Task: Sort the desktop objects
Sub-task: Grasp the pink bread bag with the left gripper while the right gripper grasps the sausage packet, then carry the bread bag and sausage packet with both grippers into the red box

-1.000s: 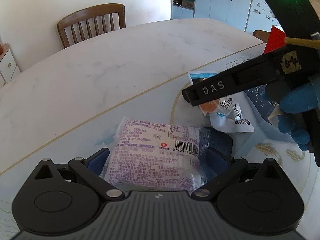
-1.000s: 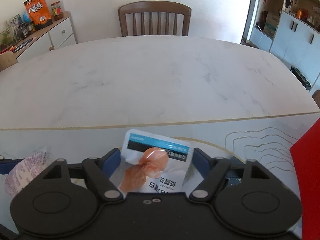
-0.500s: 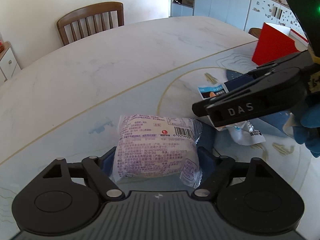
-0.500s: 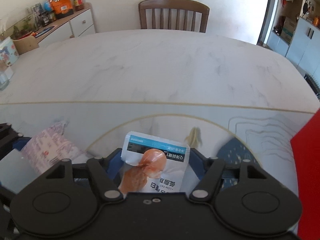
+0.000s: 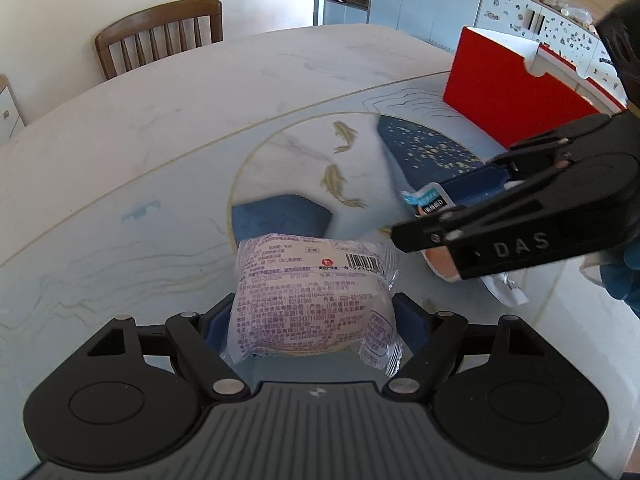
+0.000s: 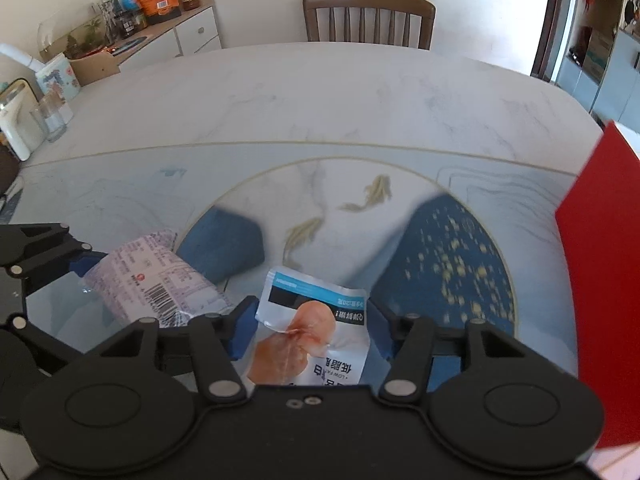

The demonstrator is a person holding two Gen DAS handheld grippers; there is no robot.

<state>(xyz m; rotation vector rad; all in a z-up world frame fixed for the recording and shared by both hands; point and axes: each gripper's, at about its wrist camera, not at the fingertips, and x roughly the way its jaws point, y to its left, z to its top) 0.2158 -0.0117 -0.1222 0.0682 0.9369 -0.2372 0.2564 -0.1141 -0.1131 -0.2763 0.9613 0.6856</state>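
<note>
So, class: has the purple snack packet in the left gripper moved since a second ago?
Yes. The purple snack packet has been carried toward the red box, from outside the mat's gold circle to over it.

Your left gripper point(image 5: 312, 320) and right gripper point(image 6: 310, 330) are black, blue-padded, silver-screwed; the right's side reads "DAS"; your glove point(image 5: 624, 276) is blue.

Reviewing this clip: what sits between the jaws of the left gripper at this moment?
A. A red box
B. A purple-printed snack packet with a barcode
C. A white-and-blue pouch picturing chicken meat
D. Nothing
B: in the left wrist view the purple-printed snack packet with its barcode sits between the left gripper's blue pads, lifted off the table mat.
</note>
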